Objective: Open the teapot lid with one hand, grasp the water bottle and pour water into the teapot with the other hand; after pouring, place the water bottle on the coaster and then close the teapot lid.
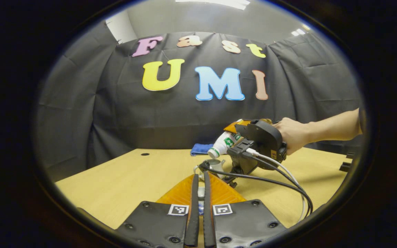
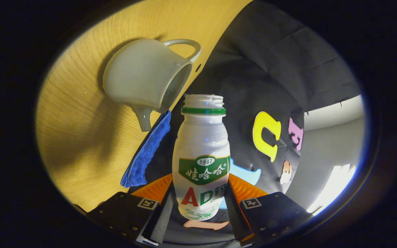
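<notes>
Bottle [image 2: 202, 155] clamped between right gripper [image 2: 200, 206] fingers, tipped over teapot [image 2: 146, 74], left gripper [image 1: 200, 182] fingers together.

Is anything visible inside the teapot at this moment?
In the right gripper view the teapot has its lid off and its opening faces the water bottle, tipped toward it in the right gripper. The visible inner wall is dark and shadowed; whether water is inside cannot be told.

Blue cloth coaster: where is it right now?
In the right gripper view, the blue cloth coaster lies on the wooden table just beyond the open pale ceramic teapot, left of the tilted white plastic bottle.
</notes>
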`<act>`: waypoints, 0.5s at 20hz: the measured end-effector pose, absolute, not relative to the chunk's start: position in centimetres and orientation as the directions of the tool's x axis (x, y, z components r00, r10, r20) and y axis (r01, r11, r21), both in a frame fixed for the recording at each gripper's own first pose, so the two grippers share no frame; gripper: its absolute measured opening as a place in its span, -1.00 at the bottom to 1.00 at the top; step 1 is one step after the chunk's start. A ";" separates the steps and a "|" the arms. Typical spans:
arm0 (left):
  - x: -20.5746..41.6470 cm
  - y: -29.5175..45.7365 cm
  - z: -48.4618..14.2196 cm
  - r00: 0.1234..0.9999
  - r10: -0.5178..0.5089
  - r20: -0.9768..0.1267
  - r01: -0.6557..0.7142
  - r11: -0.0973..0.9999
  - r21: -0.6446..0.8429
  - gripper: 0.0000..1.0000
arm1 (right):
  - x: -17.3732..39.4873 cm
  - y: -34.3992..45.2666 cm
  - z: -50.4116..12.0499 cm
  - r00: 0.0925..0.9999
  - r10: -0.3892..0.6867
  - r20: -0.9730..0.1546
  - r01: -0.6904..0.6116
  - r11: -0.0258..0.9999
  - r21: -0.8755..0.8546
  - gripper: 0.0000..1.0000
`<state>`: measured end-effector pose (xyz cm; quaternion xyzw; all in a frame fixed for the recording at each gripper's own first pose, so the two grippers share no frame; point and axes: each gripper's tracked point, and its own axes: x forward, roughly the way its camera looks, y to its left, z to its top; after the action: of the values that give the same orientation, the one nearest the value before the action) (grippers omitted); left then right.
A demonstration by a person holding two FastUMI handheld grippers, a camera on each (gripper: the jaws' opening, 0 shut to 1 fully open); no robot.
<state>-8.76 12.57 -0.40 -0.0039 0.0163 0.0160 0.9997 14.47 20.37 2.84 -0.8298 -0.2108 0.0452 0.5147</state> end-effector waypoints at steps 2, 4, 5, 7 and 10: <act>-8.8 12.4 -0.3 0.999 0.025 -0.029 -0.026 1.000 -0.018 -0.68 | 14.7 20.0 2.0 0.914 0.391 0.109 0.247 -0.323 -0.913 0.46; -8.8 11.8 -0.3 1.000 0.012 -0.024 -0.012 1.000 -0.020 -0.77 | 15.1 19.4 1.3 0.925 0.372 0.079 0.182 -0.249 -0.951 0.46; -8.8 11.7 -0.3 1.000 0.013 -0.021 -0.013 1.000 -0.016 -0.68 | 15.3 19.2 1.0 0.927 0.369 0.070 0.155 -0.205 -0.966 0.46; -8.8 11.6 -0.1 1.000 0.011 -0.013 -0.011 1.000 -0.021 -0.77 | 15.4 18.6 0.7 0.932 0.357 0.055 0.099 -0.106 -0.989 0.46; -8.9 11.8 0.0 1.000 0.017 -0.007 -0.017 0.998 -0.055 -0.68 | 15.1 18.1 0.8 0.932 0.359 0.052 0.029 0.069 -0.997 0.47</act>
<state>-8.89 11.83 0.05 -0.0277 0.0031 0.0084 0.9996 15.08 18.11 0.82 -0.6723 -0.1440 0.1152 0.7169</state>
